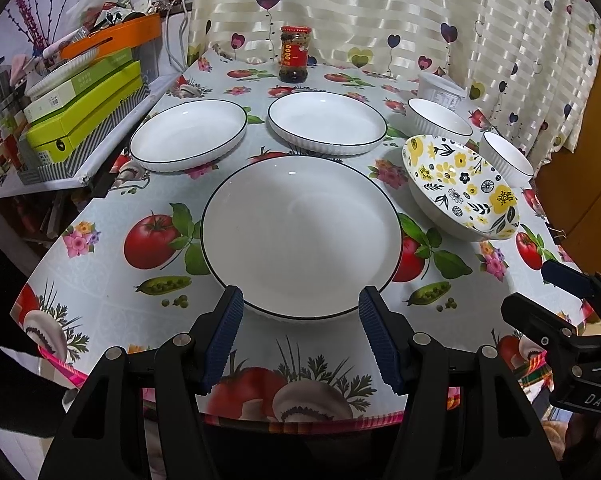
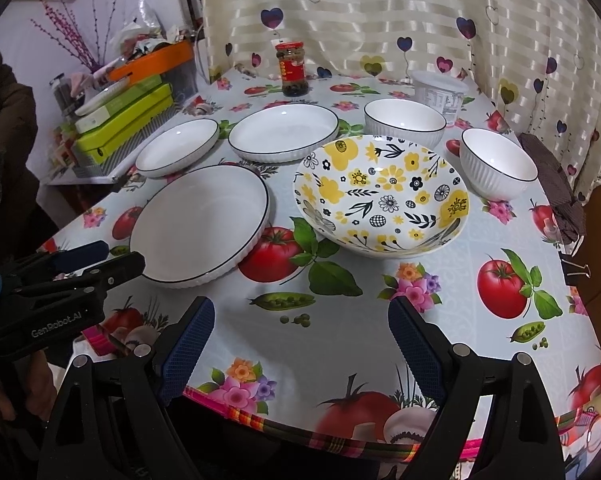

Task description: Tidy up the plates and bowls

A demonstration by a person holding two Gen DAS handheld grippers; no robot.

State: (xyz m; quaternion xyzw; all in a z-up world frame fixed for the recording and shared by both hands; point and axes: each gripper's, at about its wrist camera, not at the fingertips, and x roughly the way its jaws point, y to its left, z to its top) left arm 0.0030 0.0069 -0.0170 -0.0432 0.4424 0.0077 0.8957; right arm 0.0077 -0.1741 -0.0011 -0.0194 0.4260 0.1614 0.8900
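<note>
Left gripper (image 1: 300,300): we held it with the jaws spread wide and gripping nothing; the near rim of the large white plate (image 1: 300,236) sat between its blue fingertips (image 1: 231,312), and we could not tell whether they touched it.
Right gripper (image 2: 300,320): we held it wide open and empty over bare tablecloth (image 2: 340,340), short of the floral bowl (image 2: 380,196).
Large white plate: it lay flat nearest the table's front edge, left of the floral bowl and just apart from it.
Floral bowl: yellow and black flower print; we saw it upright, near the centre right of the table.
Far plates: we noted two more black-rimmed white plates, the left plate (image 1: 188,134) and the middle plate (image 1: 326,122), side by side behind the large one.
White bowls: we noted two ribbed bowls behind the floral bowl, the rear bowl (image 2: 404,120) and the right bowl (image 2: 498,162), apart from each other.
Other items: a sauce jar (image 1: 295,54) stood at the back near the heart-print curtain (image 1: 380,12); a white plastic tub (image 2: 440,92) stood behind the rear bowl; green boxes (image 1: 84,108) were stacked on a side shelf to the left.
</note>
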